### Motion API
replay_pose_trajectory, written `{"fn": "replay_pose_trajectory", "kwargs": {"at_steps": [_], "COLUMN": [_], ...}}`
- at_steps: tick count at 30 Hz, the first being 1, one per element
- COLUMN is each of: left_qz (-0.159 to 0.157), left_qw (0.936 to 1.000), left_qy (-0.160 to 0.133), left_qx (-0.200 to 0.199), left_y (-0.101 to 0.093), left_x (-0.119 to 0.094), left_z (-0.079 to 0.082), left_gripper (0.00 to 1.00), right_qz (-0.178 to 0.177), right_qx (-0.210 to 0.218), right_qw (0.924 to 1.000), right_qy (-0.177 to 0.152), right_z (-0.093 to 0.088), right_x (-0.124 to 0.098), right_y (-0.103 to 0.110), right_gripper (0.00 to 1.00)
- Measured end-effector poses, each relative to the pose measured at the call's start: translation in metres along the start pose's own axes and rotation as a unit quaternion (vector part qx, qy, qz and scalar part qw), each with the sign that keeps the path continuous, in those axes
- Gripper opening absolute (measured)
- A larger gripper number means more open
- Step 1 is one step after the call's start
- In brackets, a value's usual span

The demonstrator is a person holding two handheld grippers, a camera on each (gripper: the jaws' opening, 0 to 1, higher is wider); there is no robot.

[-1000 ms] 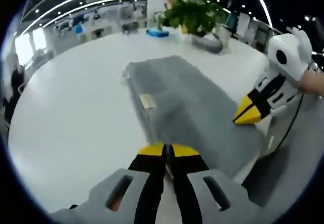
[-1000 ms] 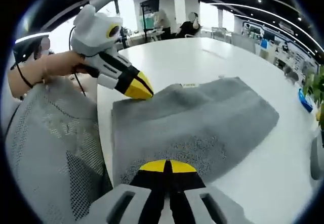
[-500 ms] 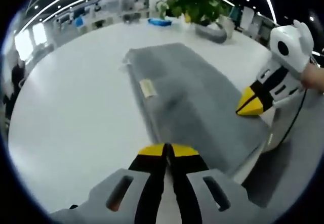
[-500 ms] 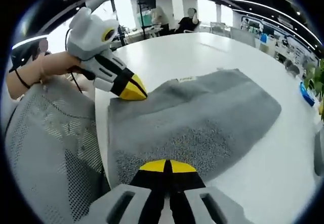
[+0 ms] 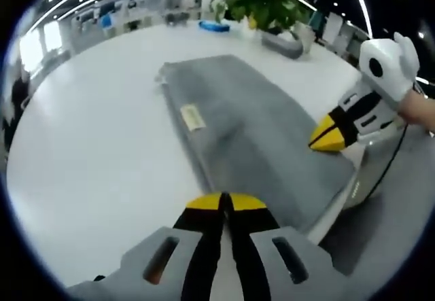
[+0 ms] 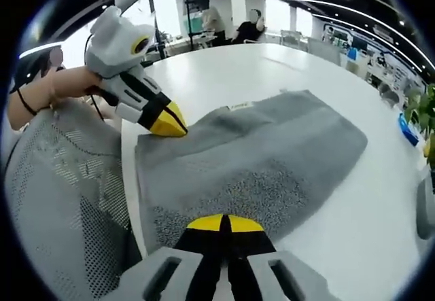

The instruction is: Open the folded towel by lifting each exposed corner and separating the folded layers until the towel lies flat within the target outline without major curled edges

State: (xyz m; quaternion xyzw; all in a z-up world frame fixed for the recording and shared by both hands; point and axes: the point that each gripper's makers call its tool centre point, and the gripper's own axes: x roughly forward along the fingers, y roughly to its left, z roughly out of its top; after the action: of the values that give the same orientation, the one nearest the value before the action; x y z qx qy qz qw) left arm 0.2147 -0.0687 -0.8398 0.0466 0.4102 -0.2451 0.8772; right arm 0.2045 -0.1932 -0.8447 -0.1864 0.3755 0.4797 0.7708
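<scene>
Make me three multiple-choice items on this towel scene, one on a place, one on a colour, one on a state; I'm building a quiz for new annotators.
1. Where does the potted plant stand?
A. on the towel
B. on the table's far side, beyond the towel
C. on the floor

2. What colour is the towel?
A. grey
B. blue
C. red

3. How do the left gripper's jaws stand?
A. wide open
B. closed together
C. clamped on a cup

Answers:
1. B, the left gripper view shows the plant on the white table past the towel's far end.
2. A, the cloth is grey in both views.
3. B, the yellow tips meet with no gap.
</scene>
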Motion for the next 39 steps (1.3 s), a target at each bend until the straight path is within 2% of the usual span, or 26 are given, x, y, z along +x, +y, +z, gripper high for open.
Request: {"fn": "replay_pose_trajectory", "kwargs": {"at_steps": [6, 10, 17, 22, 24, 26, 28, 31, 33, 36, 37, 39], "left_qz": [-0.008, -0.006, -0.004, 0.004, 0.005, 0.009, 0.014, 0.04, 0.06, 0.054, 0.047, 0.048], "left_qw": [1.0, 0.9996, 0.9998, 0.999, 0.9987, 0.9986, 0.999, 0.9983, 0.9974, 0.9939, 0.9908, 0.9867], "left_qy": [0.001, -0.003, -0.002, 0.0, 0.002, 0.005, 0.002, -0.019, -0.04, -0.069, -0.082, -0.09], "left_qx": [0.0, 0.027, 0.021, 0.044, 0.051, 0.052, 0.042, 0.038, 0.004, -0.066, -0.097, -0.127], "left_y": [-0.003, -0.005, -0.004, -0.005, -0.005, -0.003, 0.001, 0.014, 0.028, 0.035, 0.037, 0.042], "left_x": [0.001, 0.001, 0.002, 0.001, 0.0, -0.003, -0.005, -0.007, -0.01, -0.013, -0.015, -0.018], "left_z": [0.0, 0.0, 0.0, 0.0, 0.001, 0.002, 0.005, 0.014, 0.023, 0.033, 0.036, 0.036], "left_gripper": [0.03, 0.03, 0.03, 0.03, 0.03, 0.03, 0.03, 0.03, 0.03, 0.04, 0.03, 0.03], "right_qz": [-0.01, -0.013, -0.021, -0.019, -0.014, -0.02, -0.031, -0.044, -0.05, -0.054, -0.055, -0.05], "right_qx": [-0.007, -0.011, -0.017, -0.023, -0.008, 0.012, 0.004, 0.002, -0.007, -0.018, -0.023, -0.028], "right_qw": [0.9999, 0.9998, 0.9996, 0.9995, 0.9999, 0.9997, 0.9983, 0.9971, 0.9965, 0.996, 0.9958, 0.996], "right_qy": [0.003, 0.006, 0.008, 0.009, 0.006, -0.01, -0.049, -0.062, -0.066, -0.069, -0.07, -0.068], "right_z": [-0.001, 0.0, -0.001, 0.0, 0.001, 0.009, 0.031, 0.05, 0.067, 0.085, 0.094, 0.107], "right_x": [-0.001, 0.0, 0.0, -0.002, -0.004, -0.008, -0.015, -0.018, -0.012, -0.002, 0.003, 0.014], "right_y": [-0.004, -0.005, -0.004, -0.004, -0.004, -0.008, -0.012, -0.018, -0.023, -0.026, -0.027, -0.027], "right_gripper": [0.0, 0.0, 0.0, 0.0, 0.0, 0.0, 0.0, 0.0, 0.0, 0.02, 0.02, 0.02]}}
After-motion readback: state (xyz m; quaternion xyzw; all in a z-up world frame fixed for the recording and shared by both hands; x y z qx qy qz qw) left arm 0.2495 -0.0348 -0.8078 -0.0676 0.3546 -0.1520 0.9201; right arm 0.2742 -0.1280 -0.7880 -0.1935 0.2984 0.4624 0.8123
